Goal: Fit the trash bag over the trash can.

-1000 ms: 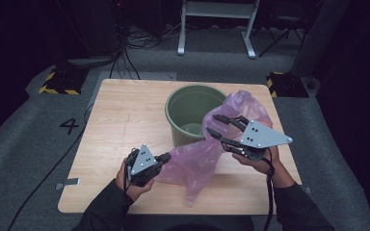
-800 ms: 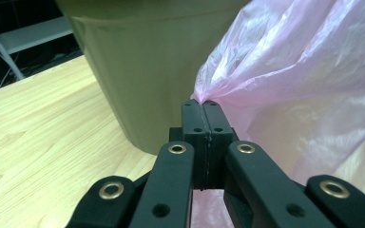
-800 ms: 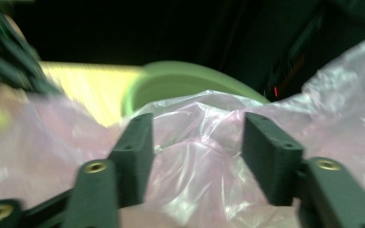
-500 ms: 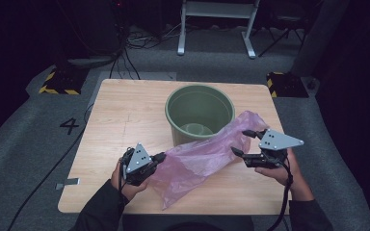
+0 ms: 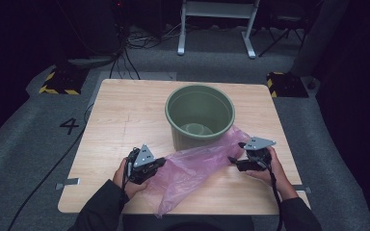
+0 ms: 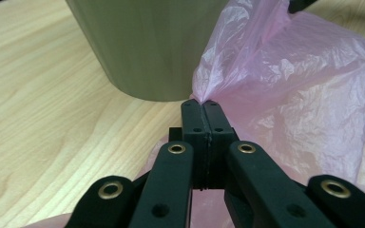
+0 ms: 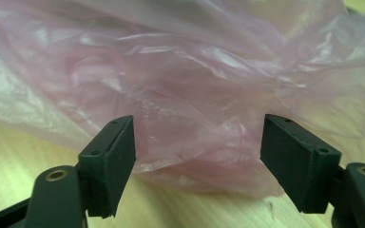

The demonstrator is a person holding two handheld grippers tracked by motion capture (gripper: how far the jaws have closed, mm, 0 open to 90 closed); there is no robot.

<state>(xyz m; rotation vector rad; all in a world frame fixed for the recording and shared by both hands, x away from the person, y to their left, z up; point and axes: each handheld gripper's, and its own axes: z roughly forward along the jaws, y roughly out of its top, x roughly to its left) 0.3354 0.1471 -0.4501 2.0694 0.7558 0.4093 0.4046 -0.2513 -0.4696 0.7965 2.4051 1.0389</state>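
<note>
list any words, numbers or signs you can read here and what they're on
"4": a dark numeral on the grey floor mat, left of the wooden table.
Yellow and black hazard stripes, a sign without words, on the dark blocks on the floor beyond the table's far corners.
No print is readable on the green bucket, the pink plastic bag or the grippers.

The bag (image 6: 285, 90) is thin pink plastic film, crinkled, translucent, slightly glossy. The bucket (image 5: 200, 115) looks matt green plastic, smooth. The surface (image 5: 125, 110) is pale wood-grain, smooth.
</note>
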